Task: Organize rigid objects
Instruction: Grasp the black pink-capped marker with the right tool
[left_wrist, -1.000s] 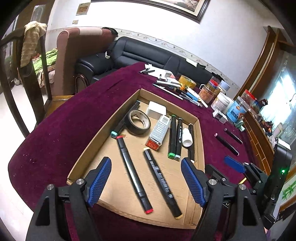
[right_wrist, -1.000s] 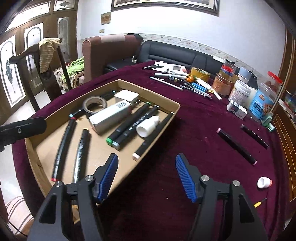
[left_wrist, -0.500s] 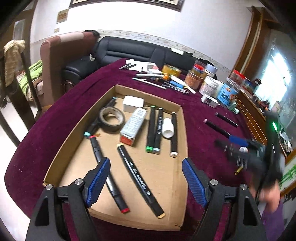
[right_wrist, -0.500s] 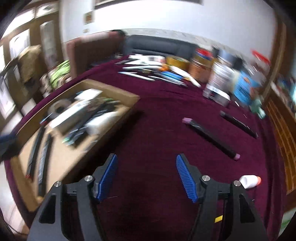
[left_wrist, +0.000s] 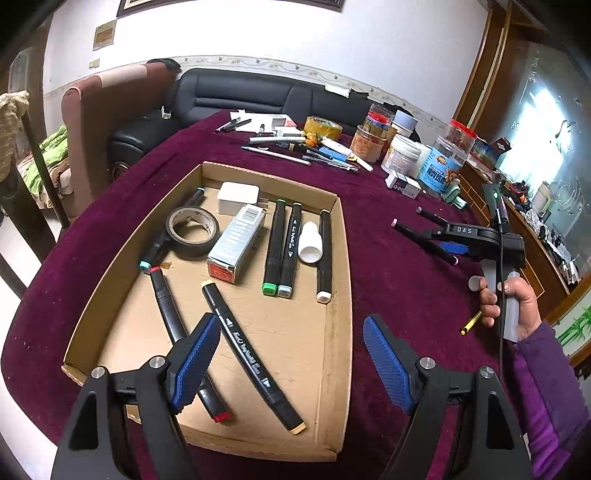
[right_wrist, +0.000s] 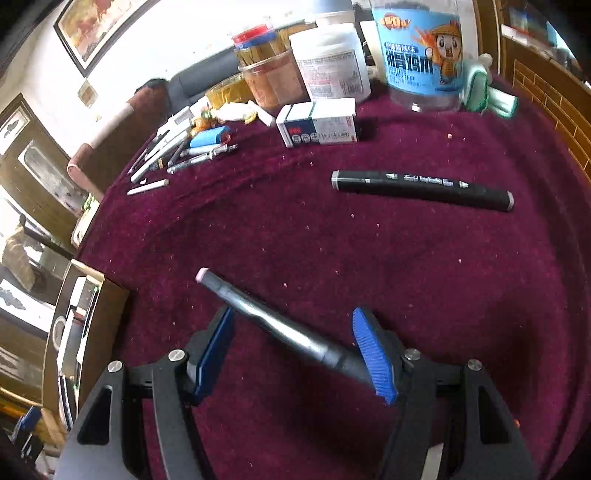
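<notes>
Left gripper hovers over the near end of the cardboard tray, jaws wide, nothing between the blue pads. In the tray, left to right: a red-capped marker under the left pad, a black tape roll at 10 o'clock lying on a teal-capped marker, a beige-capped marker running diagonally toward 5 o'clock, a silver box with a red end, a white charger block at 12 o'clock, then a green-capped marker, a grey-capped marker, a small white bottle and a white-capped marker beside the right wall. On the maroon tablecloth at 3 o'clock, a hand with a purple sleeve holds the right gripper. In the right wrist view, its jaws stand fairly wide and straddle a pink-capped marker lying diagonally on the cloth; whether the right pad touches it I cannot tell, the left pad is clear of it. Another black marker lies at 1 o'clock, well apart. A small white carton, a white tub and a blue-labelled jar stand at 12 o'clock.
</notes>
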